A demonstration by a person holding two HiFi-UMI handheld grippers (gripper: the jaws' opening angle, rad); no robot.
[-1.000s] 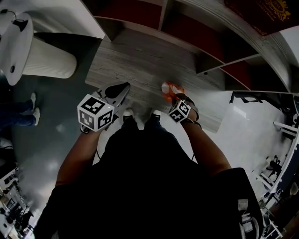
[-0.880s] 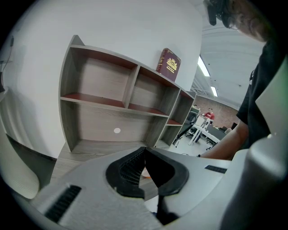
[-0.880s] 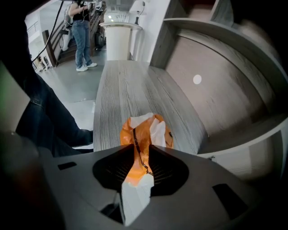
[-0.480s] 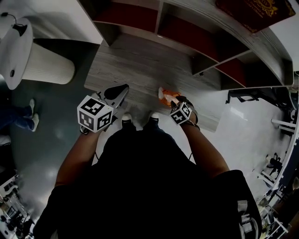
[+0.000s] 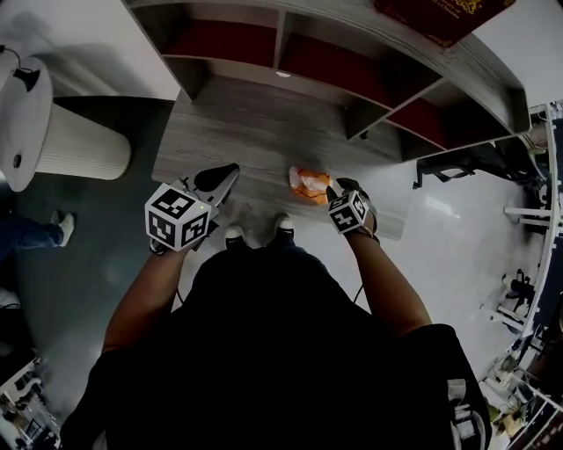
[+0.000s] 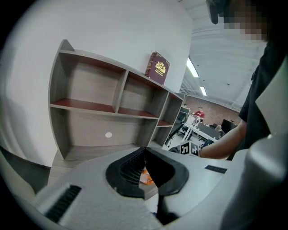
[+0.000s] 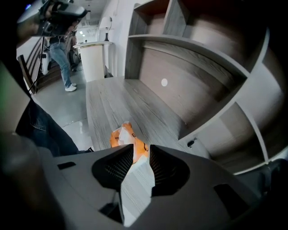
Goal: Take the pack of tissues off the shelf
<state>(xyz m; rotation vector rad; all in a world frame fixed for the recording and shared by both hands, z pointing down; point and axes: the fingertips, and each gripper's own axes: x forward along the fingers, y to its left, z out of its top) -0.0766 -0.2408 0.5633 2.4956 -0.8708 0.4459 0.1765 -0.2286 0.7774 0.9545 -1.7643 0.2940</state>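
The orange and white pack of tissues (image 5: 310, 185) lies on the grey wood base board (image 5: 255, 132) of the shelf unit, just in front of the person's shoes. My right gripper (image 5: 340, 187) sits at the pack's right end. In the right gripper view its jaws (image 7: 141, 148) stand apart, with the pack's (image 7: 122, 134) near end at their tips and a gap showing beside it. My left gripper (image 5: 222, 174) hovers to the left of the pack, its tips (image 6: 144, 149) touching and nothing in them. Through the gap below them a bit of the pack (image 6: 146, 179) shows.
The shelf unit (image 5: 290, 53) has open compartments with red-brown boards, and a maroon book (image 5: 440, 13) stands on top. A white pedestal table (image 5: 53, 141) stands at the left. Another person's jeans-clad leg (image 5: 26, 233) is at the far left. Metal stands (image 5: 528, 220) are at the right.
The pack has gone from standing up at the right gripper's tips to lying flatter on the base board. The right jaws have parted. The left gripper has barely moved.
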